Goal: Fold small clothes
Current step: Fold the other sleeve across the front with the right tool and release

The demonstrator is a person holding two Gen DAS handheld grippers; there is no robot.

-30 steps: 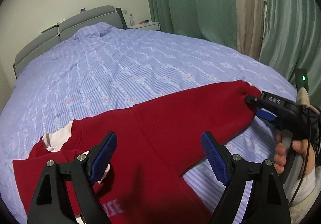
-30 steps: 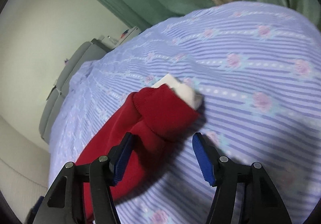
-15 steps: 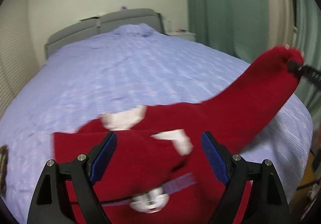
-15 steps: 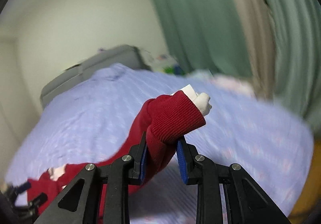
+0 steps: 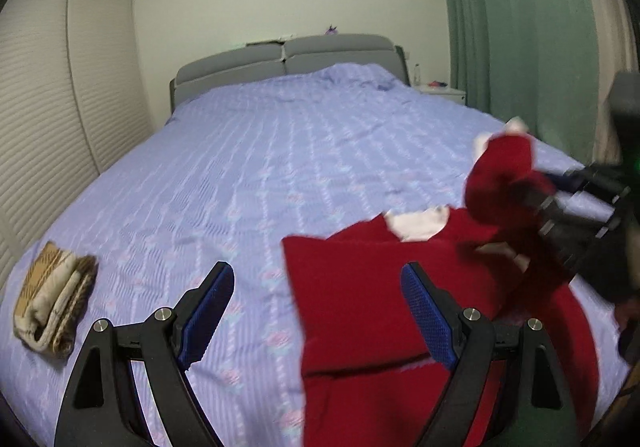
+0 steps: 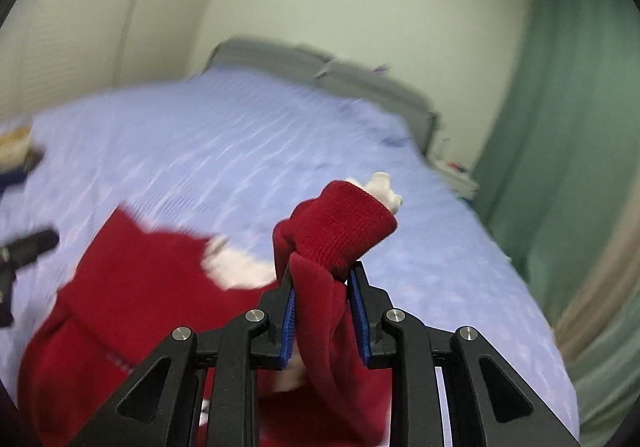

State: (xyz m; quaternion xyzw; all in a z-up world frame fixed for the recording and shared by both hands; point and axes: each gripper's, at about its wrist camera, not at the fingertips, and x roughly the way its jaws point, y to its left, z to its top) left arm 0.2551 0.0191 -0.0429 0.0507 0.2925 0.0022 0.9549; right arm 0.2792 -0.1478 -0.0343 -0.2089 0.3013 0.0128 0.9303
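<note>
Your right tool (image 6: 322, 311) has matt black plastic arms, shiny round metal screws and bumpy blue rubber pads (image 6: 289, 321). Your left tool (image 5: 318, 311) is made the same way. The red sweater (image 5: 360, 311) is soft, fuzzy cloth, and its red sleeve cuff (image 6: 340, 225) is knitted in thin ribs. White cloth peeks out at the sweater's neck (image 5: 418, 223). The bed's purple flowered cover (image 5: 248, 175) is thin, smooth cloth with little wrinkles. The grey headboard (image 5: 288, 59) looks padded and matt. The folded brown and cream checked cloth (image 5: 52, 303) looks thick and soft.
</note>
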